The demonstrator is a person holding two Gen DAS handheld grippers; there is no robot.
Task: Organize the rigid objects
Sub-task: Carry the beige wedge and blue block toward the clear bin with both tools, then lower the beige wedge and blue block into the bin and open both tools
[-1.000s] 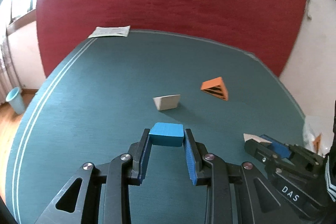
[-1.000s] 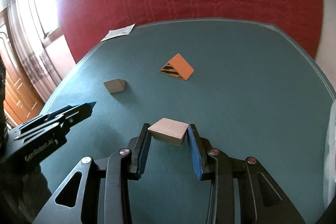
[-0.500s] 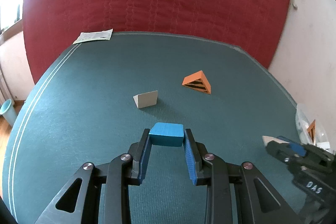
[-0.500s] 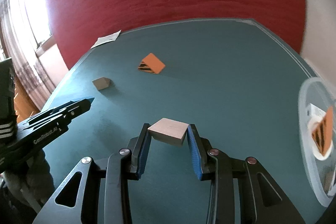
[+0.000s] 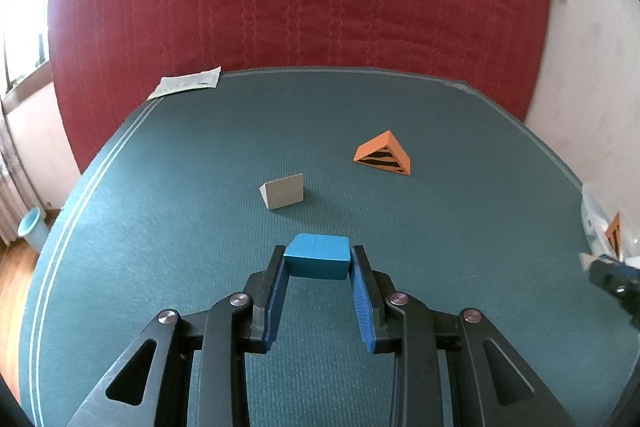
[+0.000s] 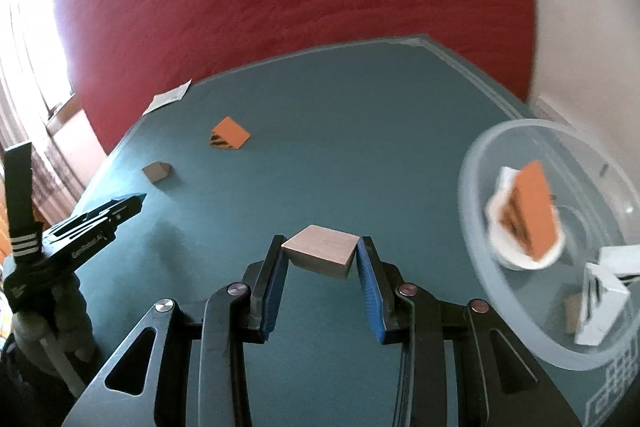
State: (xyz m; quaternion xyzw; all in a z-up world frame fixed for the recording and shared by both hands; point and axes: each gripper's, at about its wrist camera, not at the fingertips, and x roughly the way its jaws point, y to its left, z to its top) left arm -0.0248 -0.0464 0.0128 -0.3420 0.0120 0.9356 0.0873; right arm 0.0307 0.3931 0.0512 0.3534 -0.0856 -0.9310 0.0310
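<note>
Rightward, clear bowl (image 6: 476, 187) rim beside wooden block (image 6: 322, 255).

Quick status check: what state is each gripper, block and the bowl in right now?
Left gripper: shut on blue block.
Right gripper: shut on plain wooden block.
Grey wedge: loose on the mat.
Striped orange wedge: loose on the mat.
Clear bowl: already holds several blocks.

Blue block (image 5: 318, 255), tan block (image 6: 320, 251), orange black-striped wedge (image 5: 383, 159), teal mat (image 5: 200, 155).
</note>
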